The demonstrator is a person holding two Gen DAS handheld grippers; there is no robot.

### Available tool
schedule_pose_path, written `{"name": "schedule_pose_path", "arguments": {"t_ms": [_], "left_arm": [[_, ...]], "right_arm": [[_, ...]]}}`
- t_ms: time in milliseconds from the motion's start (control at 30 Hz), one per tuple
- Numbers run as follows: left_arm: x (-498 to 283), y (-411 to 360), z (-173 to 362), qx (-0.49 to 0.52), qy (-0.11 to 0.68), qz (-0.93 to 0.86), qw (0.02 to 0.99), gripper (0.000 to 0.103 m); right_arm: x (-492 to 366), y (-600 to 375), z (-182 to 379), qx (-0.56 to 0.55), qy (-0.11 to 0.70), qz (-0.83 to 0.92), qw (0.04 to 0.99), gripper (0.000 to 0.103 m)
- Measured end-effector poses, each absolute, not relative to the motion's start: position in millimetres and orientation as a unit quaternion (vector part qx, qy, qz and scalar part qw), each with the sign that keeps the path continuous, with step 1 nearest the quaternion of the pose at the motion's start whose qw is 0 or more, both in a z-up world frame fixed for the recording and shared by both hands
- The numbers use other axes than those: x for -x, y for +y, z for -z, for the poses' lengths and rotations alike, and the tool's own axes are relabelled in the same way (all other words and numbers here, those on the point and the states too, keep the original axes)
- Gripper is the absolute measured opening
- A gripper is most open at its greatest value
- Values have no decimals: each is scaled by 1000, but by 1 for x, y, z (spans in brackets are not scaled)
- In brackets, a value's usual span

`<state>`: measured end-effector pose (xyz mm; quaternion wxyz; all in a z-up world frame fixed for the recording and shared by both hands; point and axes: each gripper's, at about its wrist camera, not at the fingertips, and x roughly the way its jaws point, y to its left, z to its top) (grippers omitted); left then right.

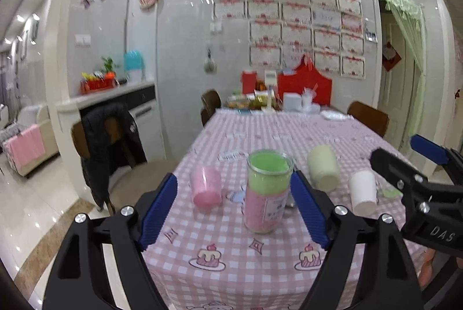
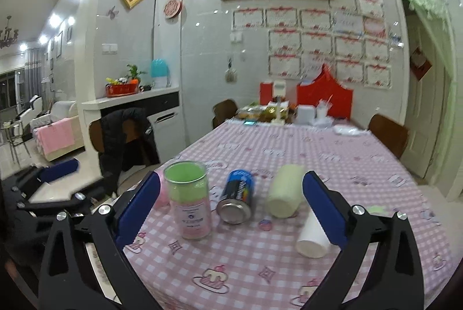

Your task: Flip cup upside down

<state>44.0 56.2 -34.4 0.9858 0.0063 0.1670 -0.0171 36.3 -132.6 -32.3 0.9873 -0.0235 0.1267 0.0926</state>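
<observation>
The counter (image 1: 361, 133), under a pink-and-white checked cloth, carries a row of vessels near its front edge. Furthest left, toward the front-left corner, a pink plastic cup (image 1: 206, 186) lies tipped on its side. Next stands a clear cylindrical jar with green and pink contents (image 1: 267, 191), upright. Behind and right of it in the right wrist view, a blue drink can (image 2: 236, 199) lies on its side, base toward the camera. Then a pale yellow-green cup (image 1: 323, 167) on its side, and nearest the front-right corner a white paper cup (image 1: 362, 193), also tipped. With several cups lying over, which one the task means cannot be told; likely one awaiting righting mouth-down.

The left tongs (image 1: 233, 208) are spread wide and empty, hovering at the front edge, the jar between their blue pads, the pink cup just left of centre. The right tongs (image 2: 231, 213) are likewise wide and empty, bracketing jar, can and yellow-green cup, the white cup beside the right pad.
</observation>
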Motion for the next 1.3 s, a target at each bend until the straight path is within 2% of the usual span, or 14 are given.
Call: {"name": "schedule_pose_path", "arguments": {"t_ms": [67,333,1300], "left_arm": [[-34,54,27,-11,146,13,989,84],[-13,38,14,-25,109,19,994,88],[-5,23,18,-32,74,10,997,88]], "right_arm": [[-29,-136,31,23,117,-89,989,95],[-12,-142,31,21,93,-89,991,95],[2,-149,35,18,76,-65,995,95]]}}
